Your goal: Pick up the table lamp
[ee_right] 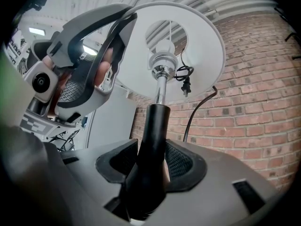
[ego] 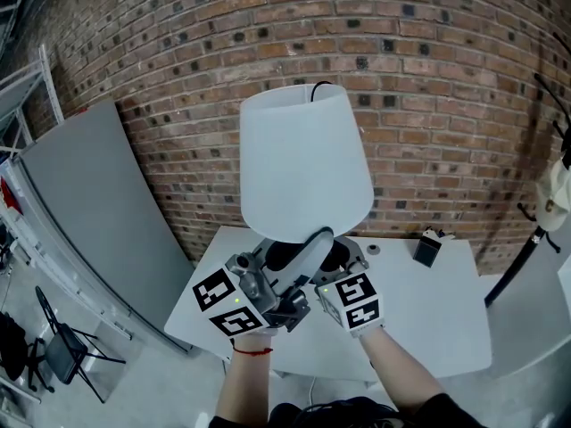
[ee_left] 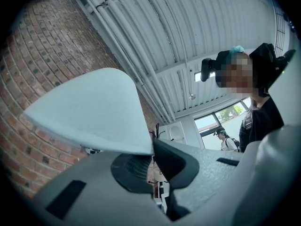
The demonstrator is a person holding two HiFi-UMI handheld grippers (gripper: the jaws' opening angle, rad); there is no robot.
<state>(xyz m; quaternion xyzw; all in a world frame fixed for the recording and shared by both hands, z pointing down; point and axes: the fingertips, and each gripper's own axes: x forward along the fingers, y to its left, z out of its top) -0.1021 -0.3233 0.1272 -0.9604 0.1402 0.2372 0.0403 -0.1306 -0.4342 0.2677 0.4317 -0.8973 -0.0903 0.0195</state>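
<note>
The table lamp has a white lampshade (ego: 303, 163) and a black stem (ee_right: 153, 140) with a metal rod and bulb socket above it. In the right gripper view my right gripper (ee_right: 153, 159) is shut on the black stem, its ribbed pads pressed on both sides. In the head view my right gripper (ego: 343, 261) sits under the shade. My left gripper (ego: 317, 239) reaches up to the shade's lower rim. The lampshade (ee_left: 89, 112) edge runs down into my left gripper (ee_left: 153, 157), which is shut on it. The lamp's foot is hidden.
A white table (ego: 446, 319) lies below with a small black object (ego: 426, 251) at its back right. A brick wall stands behind. A grey panel (ego: 89, 203) leans at the left, a folding chair (ego: 62, 346) below it. The lamp's black cord (ee_right: 197, 107) hangs by the wall.
</note>
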